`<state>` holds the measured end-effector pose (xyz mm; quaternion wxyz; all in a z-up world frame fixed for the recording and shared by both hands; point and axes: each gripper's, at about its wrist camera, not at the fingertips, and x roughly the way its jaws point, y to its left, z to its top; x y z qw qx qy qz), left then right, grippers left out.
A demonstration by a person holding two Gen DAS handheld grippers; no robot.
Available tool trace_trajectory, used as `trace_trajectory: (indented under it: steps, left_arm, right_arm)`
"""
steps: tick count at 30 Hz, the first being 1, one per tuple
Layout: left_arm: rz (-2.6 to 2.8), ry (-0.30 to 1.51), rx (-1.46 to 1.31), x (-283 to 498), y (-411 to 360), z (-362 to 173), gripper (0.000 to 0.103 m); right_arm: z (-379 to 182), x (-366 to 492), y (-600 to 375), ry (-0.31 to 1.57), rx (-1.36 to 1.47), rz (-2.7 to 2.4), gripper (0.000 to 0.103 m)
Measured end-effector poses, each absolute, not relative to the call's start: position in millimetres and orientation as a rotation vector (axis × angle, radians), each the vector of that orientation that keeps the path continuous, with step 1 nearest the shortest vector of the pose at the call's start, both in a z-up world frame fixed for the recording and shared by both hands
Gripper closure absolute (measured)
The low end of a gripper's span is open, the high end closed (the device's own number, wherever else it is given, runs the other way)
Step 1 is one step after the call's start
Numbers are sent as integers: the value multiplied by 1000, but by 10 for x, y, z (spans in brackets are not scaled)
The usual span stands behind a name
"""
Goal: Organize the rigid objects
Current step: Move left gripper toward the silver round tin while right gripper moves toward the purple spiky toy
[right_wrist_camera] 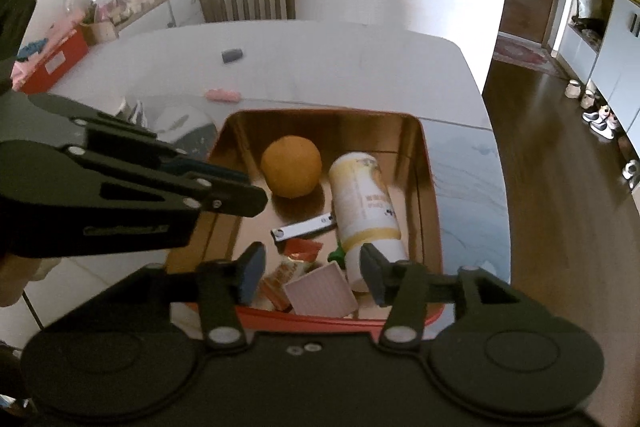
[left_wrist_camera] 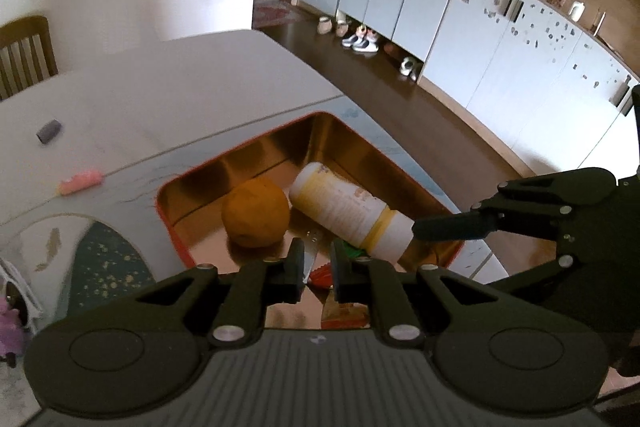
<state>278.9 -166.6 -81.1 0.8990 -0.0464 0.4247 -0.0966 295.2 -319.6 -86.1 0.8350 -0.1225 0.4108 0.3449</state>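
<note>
Tin box (right_wrist_camera: 434,223), gold inside with a red rim, sits at the near right corner of the table (right_wrist_camera: 360,67) and already holds what I've been sorting: an orange ball (right_wrist_camera: 291,166) at the back, a white and yellow bottle (right_wrist_camera: 366,211) lying on its side against the right wall, nail clippers (right_wrist_camera: 303,225) on the floor, and a pink ribbed card (right_wrist_camera: 320,289) with some wrappers at the near end. My right gripper (right_wrist_camera: 312,273) hangs over that near end with its jaws apart and nothing between them. My left gripper (left_wrist_camera: 316,267) hovers over the same box with only a narrow gap between its fingers, also empty.

My worry is crowding: both grippers are close together above one box, so a careless reach could knock them together or clip the rim. The bottle lies loose and could roll into the ball. Out on the table, a pink piece (right_wrist_camera: 222,94) and a dark grey piece (right_wrist_camera: 232,55) look still unsorted; reaching for them across the box risks dragging it.
</note>
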Motion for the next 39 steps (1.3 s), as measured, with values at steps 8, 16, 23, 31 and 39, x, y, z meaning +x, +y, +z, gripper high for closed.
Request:
trace_trajectory:
  steps: [8, 16, 23, 31, 39]
  left_arm:
    - [-145, 799, -88, 2564, -1492, -583, 72]
    - [-83, 721, -100, 2280, -1125, -430, 36]
    - [-40, 693, -116, 2078, -697, -388, 29]
    - [26, 672, -135, 1895, -111, -401, 21]
    - [181, 627, -143, 1727, 496, -474, 19]
  right_arm:
    - [-698, 2820, -3134, 843, -223, 723, 38]
    - [-620, 2643, -2925, 820, -191, 720, 27]
    - [-557, 2472, -2636, 798, -173, 722, 16]
    - [-532, 2280, -2219, 776, -138, 741, 4]
    - [-569, 2115, -1705, 770, -129, 778, 0]
